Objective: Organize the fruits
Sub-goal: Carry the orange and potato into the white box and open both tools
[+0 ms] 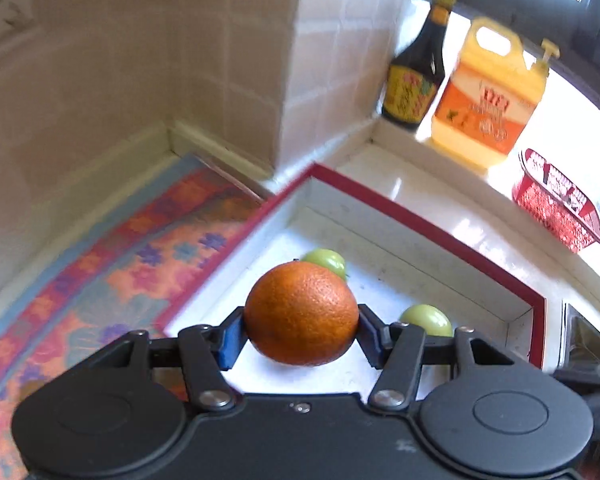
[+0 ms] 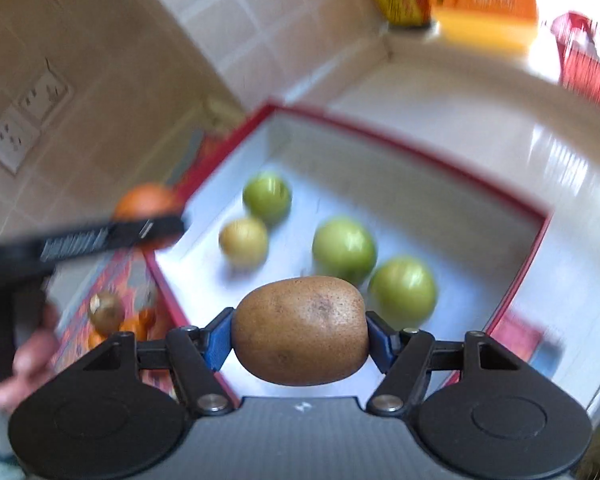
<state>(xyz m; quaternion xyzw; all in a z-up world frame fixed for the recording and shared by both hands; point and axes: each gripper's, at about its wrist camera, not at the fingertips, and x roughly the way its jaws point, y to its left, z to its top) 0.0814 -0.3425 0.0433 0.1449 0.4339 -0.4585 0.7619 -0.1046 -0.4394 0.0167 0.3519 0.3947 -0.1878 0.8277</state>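
My left gripper is shut on an orange and holds it above the near left part of a white box with a red rim. Two green fruits lie in the box behind it. My right gripper is shut on a brown kiwi above the box's near edge. In the right wrist view the box holds three green fruits and a yellowish one. The left gripper with the orange shows at the left there.
A patterned mat lies left of the box, with a kiwi and orange pieces on it. A dark sauce bottle, a yellow jug and a red basket stand on the sill. Tiled wall and sockets at left.
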